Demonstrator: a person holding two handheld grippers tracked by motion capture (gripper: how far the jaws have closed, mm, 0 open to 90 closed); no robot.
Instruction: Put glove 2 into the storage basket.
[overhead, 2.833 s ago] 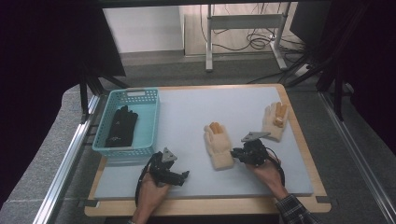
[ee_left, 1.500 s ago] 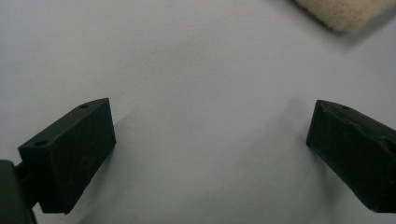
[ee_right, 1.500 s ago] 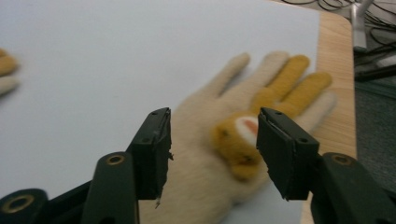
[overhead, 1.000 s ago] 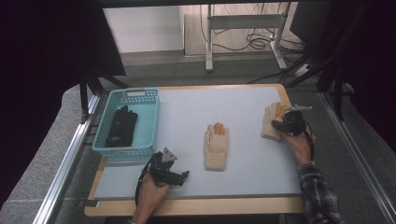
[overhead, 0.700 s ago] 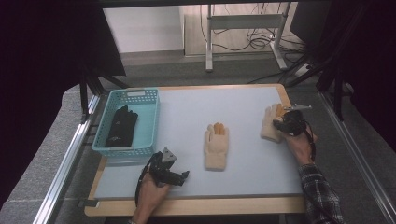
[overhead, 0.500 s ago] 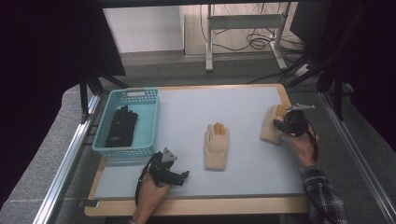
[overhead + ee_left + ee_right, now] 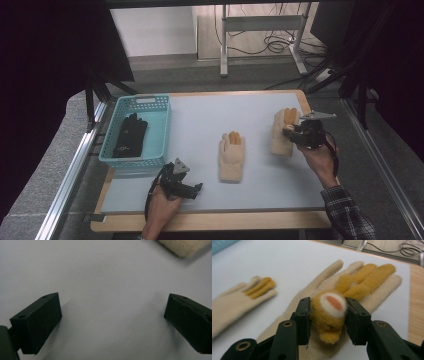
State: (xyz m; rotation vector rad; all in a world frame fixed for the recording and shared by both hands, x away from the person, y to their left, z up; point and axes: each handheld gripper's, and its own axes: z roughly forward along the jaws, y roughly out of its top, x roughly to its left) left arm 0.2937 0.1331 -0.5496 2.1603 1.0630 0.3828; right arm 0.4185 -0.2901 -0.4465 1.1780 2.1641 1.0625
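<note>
At the left edge of the worktop (image 7: 200,110) a teal basket (image 7: 150,106) holds a black glove (image 7: 129,135). Just in front of it the left gripper (image 7: 112,322) rests low over bare worktop, fingers wide with nothing between them. A cream glove (image 7: 231,157) lies flat at the middle. At the right, the right gripper (image 7: 327,317) has its fingers clamped on the yellow plush animal head of the second glove (image 7: 329,290), near the worktop's right edge.
</note>
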